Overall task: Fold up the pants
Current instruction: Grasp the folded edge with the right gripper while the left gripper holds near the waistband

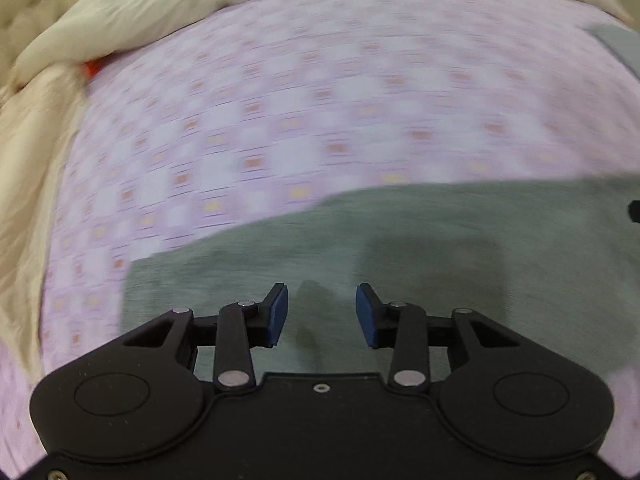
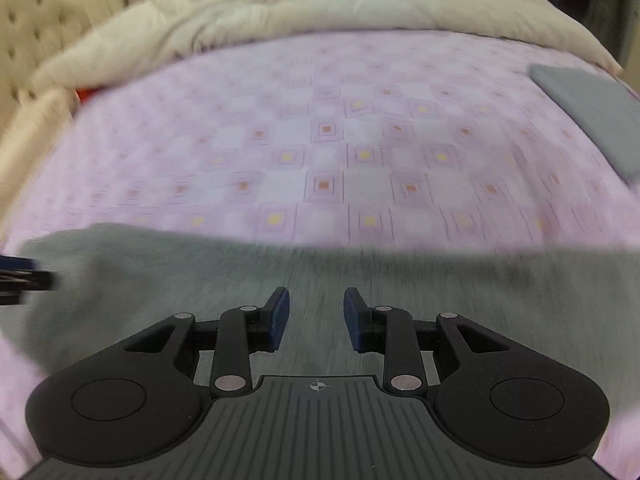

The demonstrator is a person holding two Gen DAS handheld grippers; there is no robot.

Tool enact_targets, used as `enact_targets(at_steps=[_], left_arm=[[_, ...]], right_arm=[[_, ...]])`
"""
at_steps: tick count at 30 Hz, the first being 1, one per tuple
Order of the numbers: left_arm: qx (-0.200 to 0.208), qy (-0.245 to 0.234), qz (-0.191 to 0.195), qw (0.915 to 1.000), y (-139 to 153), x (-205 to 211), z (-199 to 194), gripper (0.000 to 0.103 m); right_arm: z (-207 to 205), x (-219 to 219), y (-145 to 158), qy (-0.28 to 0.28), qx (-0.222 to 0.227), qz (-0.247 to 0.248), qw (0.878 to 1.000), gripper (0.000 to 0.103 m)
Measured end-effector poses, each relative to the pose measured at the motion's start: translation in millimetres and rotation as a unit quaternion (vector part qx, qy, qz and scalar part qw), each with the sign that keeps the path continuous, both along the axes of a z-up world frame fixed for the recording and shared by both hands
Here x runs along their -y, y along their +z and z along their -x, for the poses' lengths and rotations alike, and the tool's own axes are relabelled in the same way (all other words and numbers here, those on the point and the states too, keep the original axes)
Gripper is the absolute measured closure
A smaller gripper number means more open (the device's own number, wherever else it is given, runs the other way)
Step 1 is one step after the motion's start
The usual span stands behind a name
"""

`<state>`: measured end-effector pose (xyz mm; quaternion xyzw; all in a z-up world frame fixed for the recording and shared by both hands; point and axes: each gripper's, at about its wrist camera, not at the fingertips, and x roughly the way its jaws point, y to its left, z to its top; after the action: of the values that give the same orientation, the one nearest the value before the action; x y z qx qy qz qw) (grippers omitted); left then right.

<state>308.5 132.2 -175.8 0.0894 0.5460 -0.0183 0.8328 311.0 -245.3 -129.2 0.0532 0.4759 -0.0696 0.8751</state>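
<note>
Grey-green pants (image 1: 400,240) lie flat on a pink patterned bedsheet (image 1: 280,112), filling the lower part of both views (image 2: 320,276). My left gripper (image 1: 322,300) is open and empty, hovering over the pants near their left end. My right gripper (image 2: 317,302) is open and empty over the pants further right. The tip of the left gripper (image 2: 24,276) shows at the left edge of the right wrist view. The tip of the right gripper (image 1: 634,210) shows at the right edge of the left wrist view. Both views are motion-blurred.
A cream duvet (image 2: 280,8) is bunched along the far side and left of the bed. A folded grey garment (image 2: 592,112) lies at the far right of the sheet (image 2: 320,140). A small red object (image 1: 94,67) peeks from under the duvet.
</note>
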Motion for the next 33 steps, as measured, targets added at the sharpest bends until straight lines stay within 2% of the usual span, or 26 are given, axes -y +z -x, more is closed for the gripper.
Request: enact_targets(at_steps=[4,8,12,17,19,22,26,30,33], left_arm=[[-0.011,-0.071,0.007,0.9974,-7.3,42.1,11.7,0.054],[-0.024,-0.102,-0.001,0.9945,-22.0,70.6,5.3,0.054],[-0.080,-0.082,-0.037,0.9927,-57.2,77.0,-16.6,0.051],[-0.079,-0.073,-0.040,0.9934,-47.5,78.3,-24.4,0.052],[-0.066,-0.060,-0.046,0.9949,-36.2,73.3,-18.0,0.052],[-0.055,-0.034,-0.020,0.9977,-15.5,59.2,1.5,0.052],[-0.048,-0.001,0.002,0.9988,0.1,45.1,36.1,0.052],[-0.063,0.008,0.019,0.9978,-2.4,51.0,57.2,0.052],[-0.077,0.002,0.020,0.9968,-12.1,66.5,64.3,0.052]], right_arm=[[59.3,-9.9,2.6,-0.012,-0.012,-0.021,1.000,0.073],[82.0,-15.3,-13.6,-0.011,-0.035,-0.043,0.998,0.073],[74.1,-23.6,-26.7,0.006,-0.040,-0.051,0.998,0.073],[60.3,-30.8,-38.0,0.037,-0.041,-0.058,0.997,0.073],[59.4,-32.1,-32.6,0.059,-0.022,-0.055,0.997,0.073],[48.9,-26.4,-18.1,0.071,0.016,-0.066,0.995,0.072],[24.2,-15.9,-8.9,0.092,0.024,-0.075,0.993,0.073],[10.5,-7.0,-6.5,0.104,0.018,-0.102,0.989,0.073],[3.3,5.8,-1.0,0.084,0.015,-0.148,0.985,0.073]])
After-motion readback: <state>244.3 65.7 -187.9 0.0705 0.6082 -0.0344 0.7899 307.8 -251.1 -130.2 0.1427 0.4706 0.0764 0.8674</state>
